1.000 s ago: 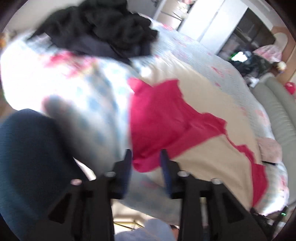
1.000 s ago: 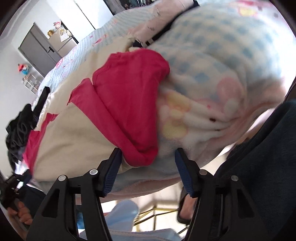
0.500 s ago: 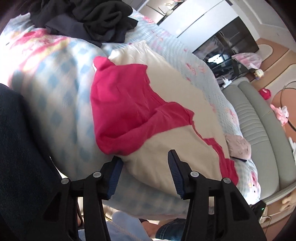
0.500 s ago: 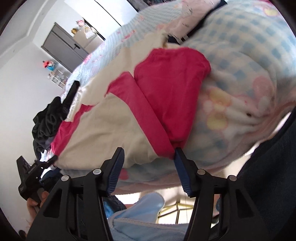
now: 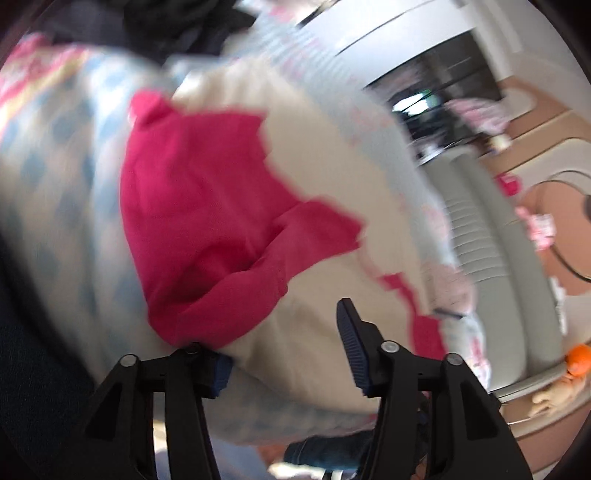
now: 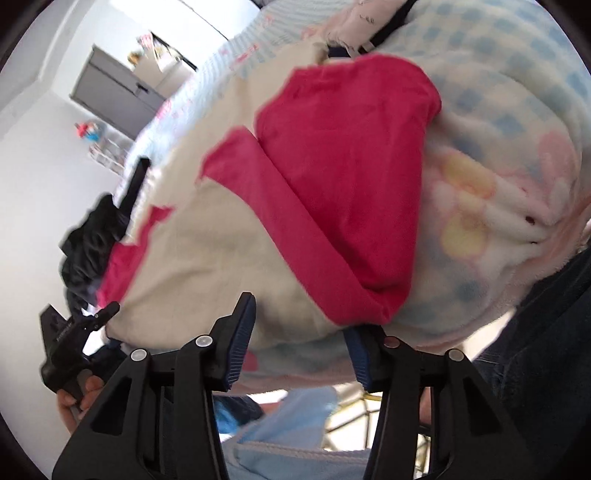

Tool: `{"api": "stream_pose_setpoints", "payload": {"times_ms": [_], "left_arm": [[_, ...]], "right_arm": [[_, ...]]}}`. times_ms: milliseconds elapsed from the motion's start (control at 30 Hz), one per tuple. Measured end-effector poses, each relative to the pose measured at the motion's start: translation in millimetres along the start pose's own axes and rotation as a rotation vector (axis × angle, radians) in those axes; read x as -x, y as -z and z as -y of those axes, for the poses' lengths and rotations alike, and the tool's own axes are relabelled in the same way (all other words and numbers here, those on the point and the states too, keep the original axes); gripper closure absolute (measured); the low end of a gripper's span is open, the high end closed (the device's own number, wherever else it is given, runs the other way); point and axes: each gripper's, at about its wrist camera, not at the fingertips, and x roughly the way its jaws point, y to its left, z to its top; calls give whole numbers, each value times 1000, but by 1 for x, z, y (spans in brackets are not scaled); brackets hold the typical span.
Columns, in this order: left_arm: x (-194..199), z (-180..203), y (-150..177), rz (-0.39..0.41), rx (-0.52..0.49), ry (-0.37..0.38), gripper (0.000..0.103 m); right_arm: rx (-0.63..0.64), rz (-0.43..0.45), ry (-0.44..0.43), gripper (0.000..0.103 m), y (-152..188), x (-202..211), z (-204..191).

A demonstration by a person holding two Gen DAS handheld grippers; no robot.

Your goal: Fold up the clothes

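A cream shirt with red sleeves [image 5: 207,221] lies spread on a blue checked blanket [image 5: 55,192]; each sleeve is folded in over the body. My left gripper [image 5: 284,350] stands open at the shirt's near edge, and its left finger is partly hidden under the red sleeve's end. In the right wrist view the same shirt [image 6: 221,251] shows its other red sleeve [image 6: 343,166]. My right gripper [image 6: 299,339] is open at the near hem, its right finger just below the sleeve's tip. The left gripper [image 6: 70,332] appears there too, held in a hand.
A heap of black clothes [image 5: 177,22] lies at the blanket's far end, also the black heap [image 6: 88,240]. A pale pink folded item [image 5: 450,291] sits beside a grey sofa [image 5: 476,229]. Dark trouser legs [image 6: 535,350] and a light blue cloth [image 6: 288,435] are close below.
The left gripper, nearly shut around the red sleeve a second ago, has opened wide and let it lie. Both grippers have come closer to the shirt's near edge.
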Motion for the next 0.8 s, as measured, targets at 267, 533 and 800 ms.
{"api": "stream_pose_setpoints", "payload": {"times_ms": [267, 533, 800], "left_arm": [[-24, 0, 10, -31, -8, -65, 49], [-16, 10, -1, 27, -24, -1, 60], [-24, -9, 4, 27, 58, 50, 73]], "right_arm": [[-67, -37, 13, 51, 1, -30, 9], [25, 38, -3, 68, -15, -27, -13], [-57, 96, -70, 68, -13, -43, -15]]}}
